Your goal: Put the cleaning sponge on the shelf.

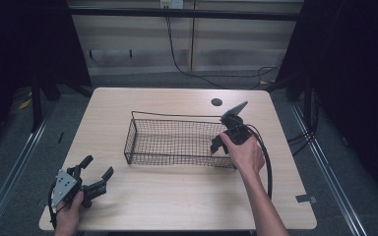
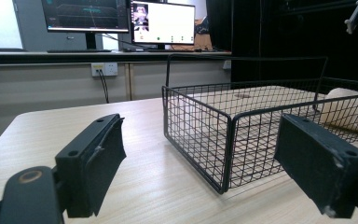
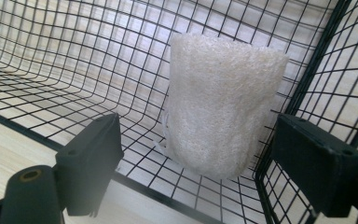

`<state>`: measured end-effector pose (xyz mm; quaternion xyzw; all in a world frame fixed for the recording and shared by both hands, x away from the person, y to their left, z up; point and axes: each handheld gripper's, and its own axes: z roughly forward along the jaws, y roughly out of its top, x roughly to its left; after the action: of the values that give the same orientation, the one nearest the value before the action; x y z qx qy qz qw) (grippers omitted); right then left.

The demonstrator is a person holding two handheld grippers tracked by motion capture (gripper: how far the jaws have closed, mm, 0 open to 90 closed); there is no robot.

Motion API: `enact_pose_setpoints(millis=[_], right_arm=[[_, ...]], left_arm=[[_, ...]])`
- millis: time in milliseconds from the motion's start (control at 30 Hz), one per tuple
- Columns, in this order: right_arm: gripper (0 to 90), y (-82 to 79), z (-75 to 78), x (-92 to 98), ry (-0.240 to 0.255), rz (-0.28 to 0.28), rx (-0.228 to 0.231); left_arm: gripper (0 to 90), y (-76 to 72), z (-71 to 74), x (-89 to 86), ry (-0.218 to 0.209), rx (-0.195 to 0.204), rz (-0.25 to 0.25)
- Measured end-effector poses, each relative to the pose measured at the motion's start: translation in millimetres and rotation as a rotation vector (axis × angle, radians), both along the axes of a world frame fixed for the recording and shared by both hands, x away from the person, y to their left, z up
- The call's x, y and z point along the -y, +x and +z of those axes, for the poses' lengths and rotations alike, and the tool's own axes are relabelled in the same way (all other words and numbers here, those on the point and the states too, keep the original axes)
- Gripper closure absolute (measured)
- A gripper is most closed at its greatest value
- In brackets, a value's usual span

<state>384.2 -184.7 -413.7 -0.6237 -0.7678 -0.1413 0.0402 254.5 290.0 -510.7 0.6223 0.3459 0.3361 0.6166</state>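
A: What sits on the table [image 1: 177,196]?

B: A black wire basket [image 1: 177,140], long and shallow, lying across the middle of the pale wood. Behind it, near the far edge, there is a small dark round hole [image 1: 216,102] in the tabletop.

A: And the pale thing inside the basket?

B: A white fibrous sponge [image 3: 221,105], rolled or rounded, resting in a corner of the basket against the mesh. From the right gripper view it stands between the two jaws but beyond them; the jaws are wide apart and touch nothing.

A: Where is that right gripper [image 1: 225,142]?

B: At the basket's right end, held by the right hand [image 1: 246,152], its jaws over the near rim. A black cable [image 1: 267,167] loops from it toward the table's near edge.

A: The left gripper [image 1: 97,172]?

B: Near the front left corner of the table, well apart from the basket, jaws spread wide and empty. The left hand [image 1: 69,216] is cut off by the bottom edge.

A: Anything hard to see?

B: In the high view the sponge is hidden behind the right hand and gripper. In the left gripper view a pale shape shows through the mesh at the far end; I cannot tell whether it is sponge or hand. Monitors [image 2: 121,18] stand on a counter beyond.
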Motion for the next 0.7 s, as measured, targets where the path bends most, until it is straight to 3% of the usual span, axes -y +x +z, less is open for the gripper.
enact_pose_setpoints(millis=[300,433,700], right_arm=[[18.2,-10.7,9.0,2.9,0.032,0.062,0.075],[18.6,-16.1,13.1,7.2,0.081,0.064,0.103],[18.8,-30.0,13.9,16.1,0.130,0.073,0.138]], left_arm=[[15.5,0.0,0.0,0.0,0.000,0.000,0.000],[15.5,0.0,0.0,0.0,-0.001,0.000,-0.001],[15.5,0.0,0.0,-0.2,0.004,0.000,0.000]])
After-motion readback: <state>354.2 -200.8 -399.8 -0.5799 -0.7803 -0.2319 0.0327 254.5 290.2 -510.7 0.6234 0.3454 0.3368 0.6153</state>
